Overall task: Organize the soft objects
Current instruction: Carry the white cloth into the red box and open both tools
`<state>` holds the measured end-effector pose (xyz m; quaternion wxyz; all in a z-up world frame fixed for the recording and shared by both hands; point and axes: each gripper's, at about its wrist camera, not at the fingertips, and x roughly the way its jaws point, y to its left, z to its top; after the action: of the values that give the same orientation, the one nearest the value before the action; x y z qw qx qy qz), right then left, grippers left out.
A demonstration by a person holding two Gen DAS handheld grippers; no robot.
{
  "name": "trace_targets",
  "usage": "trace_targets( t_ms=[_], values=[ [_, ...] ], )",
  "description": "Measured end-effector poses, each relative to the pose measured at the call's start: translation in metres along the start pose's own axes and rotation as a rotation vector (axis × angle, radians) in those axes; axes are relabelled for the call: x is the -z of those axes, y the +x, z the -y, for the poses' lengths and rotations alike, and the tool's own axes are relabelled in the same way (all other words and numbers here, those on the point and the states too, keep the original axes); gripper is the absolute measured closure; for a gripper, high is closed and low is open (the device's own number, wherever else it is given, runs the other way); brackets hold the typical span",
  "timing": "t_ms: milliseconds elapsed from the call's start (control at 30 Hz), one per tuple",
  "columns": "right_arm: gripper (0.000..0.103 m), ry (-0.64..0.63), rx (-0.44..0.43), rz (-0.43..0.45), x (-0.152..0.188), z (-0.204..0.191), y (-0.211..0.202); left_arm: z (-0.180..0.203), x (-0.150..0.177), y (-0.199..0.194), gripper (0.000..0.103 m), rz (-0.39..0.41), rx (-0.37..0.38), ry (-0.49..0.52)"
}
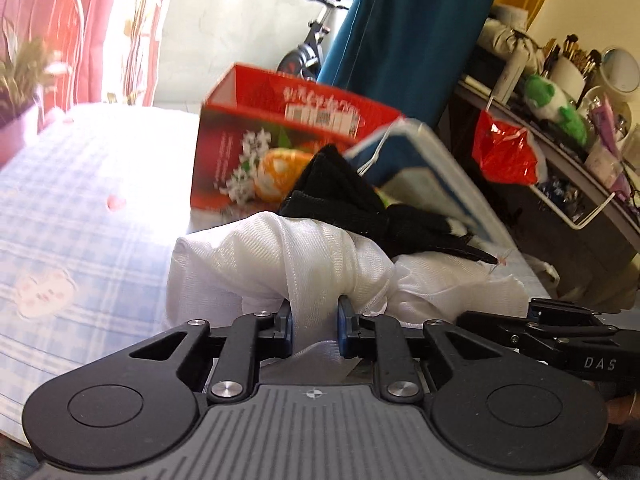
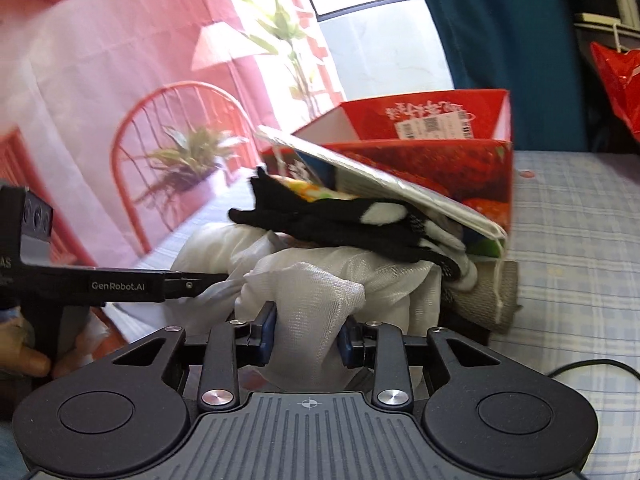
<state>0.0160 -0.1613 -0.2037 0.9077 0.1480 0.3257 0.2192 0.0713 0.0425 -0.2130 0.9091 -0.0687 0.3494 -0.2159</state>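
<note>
White mesh fabric bundle (image 1: 304, 256) is pinched by both tongs, the left tongs (image 1: 314, 320) on one fold and the right tongs (image 2: 308, 332) on another, and it's sitting on the blue plaid bed sheet (image 1: 80, 216). Black knit gloves (image 2: 320, 220) lie on top of it. Behind them is the open red cardboard box (image 1: 280, 120).

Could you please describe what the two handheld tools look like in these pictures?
Both the left tool and right tool are matte black with round side housings, silver screws, blue finger pads and a ribbed grey base with a crosshair mark. White lettering reads "GenRobot.AI" and "DAS".
</note>
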Motion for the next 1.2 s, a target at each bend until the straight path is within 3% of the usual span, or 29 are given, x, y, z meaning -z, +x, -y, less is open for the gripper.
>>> trace_targets(
  t_ms=[200,333,500,767,1000,1200],
  values=[
    [0.075,0.06,-0.09,-0.051,-0.012,-0.003,0.004,-0.002,-0.006,-0.019,0.082,0.0,-0.045,0.03],
    [0.075,0.015,-0.096,-0.063,-0.017,-0.013,0.004,-0.008,-0.003,-0.029,0.082,0.003,-0.058,0.009],
    [0.075,-0.085,-0.104,-0.004,-0.034,-0.035,-0.007,-0.006,-0.025,-0.052,0.082,0.094,-0.065,0.019],
    [0.075,-0.144,-0.111,0.141,-0.095,-0.048,-0.033,0.02,-0.08,-0.073,0.075,0.238,-0.056,0.117],
    [0.074,-0.173,-0.042,0.208,-0.147,-0.029,-0.021,0.037,-0.132,-0.036,0.072,0.27,-0.042,0.16],
    [0.074,-0.167,0.052,0.195,-0.174,0.01,0.018,0.031,-0.171,0.038,0.07,0.187,-0.017,0.148]
  ],
)
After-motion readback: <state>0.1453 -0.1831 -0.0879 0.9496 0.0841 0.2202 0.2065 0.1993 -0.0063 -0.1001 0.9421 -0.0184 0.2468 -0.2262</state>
